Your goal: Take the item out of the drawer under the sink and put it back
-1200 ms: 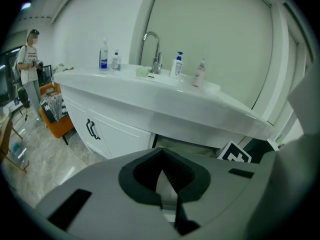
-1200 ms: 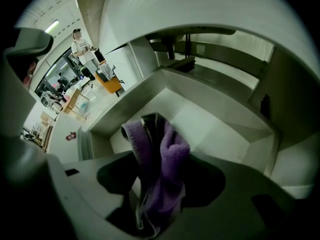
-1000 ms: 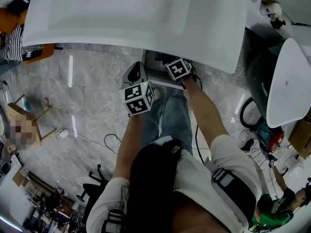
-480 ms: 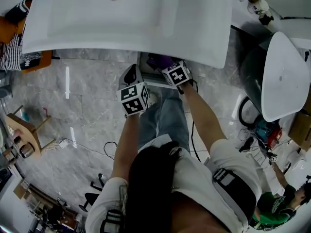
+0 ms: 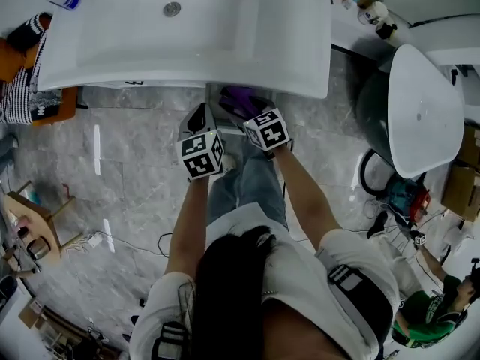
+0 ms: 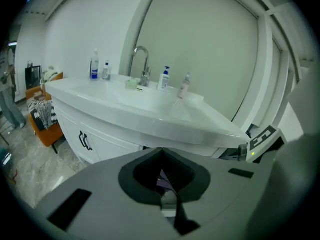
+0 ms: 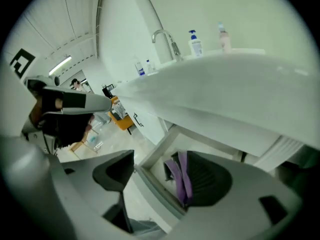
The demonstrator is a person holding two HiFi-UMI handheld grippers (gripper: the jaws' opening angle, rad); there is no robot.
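Status of purple item [image 7: 181, 180]: lying inside open drawer [image 7: 152, 184] beneath sink [image 5: 187, 36], draped in a loose fold. Judged as returned to place. Drawer not yet pushed shut.

Right gripper [image 7: 159, 165]: opened wide just now, nothing pinched. Item in line between the jaws, close against inner face of one pad; contact not determinable. Positioned over front of drawer.

Left gripper [image 6: 161, 152]: tips closed together, nothing clamped. Sliver of purple visible through gap behind tips, down in drawer.

Handling, as judged:
- Light, limp, strap-like fabric.
- No stiffness and no fragility.
- Likely to sag, swing and trail on lifting.
- Low slip risk on ribbed pads, given full thickness between them.

Grip point:
- Take hold at bunched middle of fold, on the stacked layers, not at a loose end.
- Pinch across the width.
- Lift straight up, well clear of drawer rim.
- Avoid snagging on drawer front.
- On return, lower fully onto drawer floor before release.
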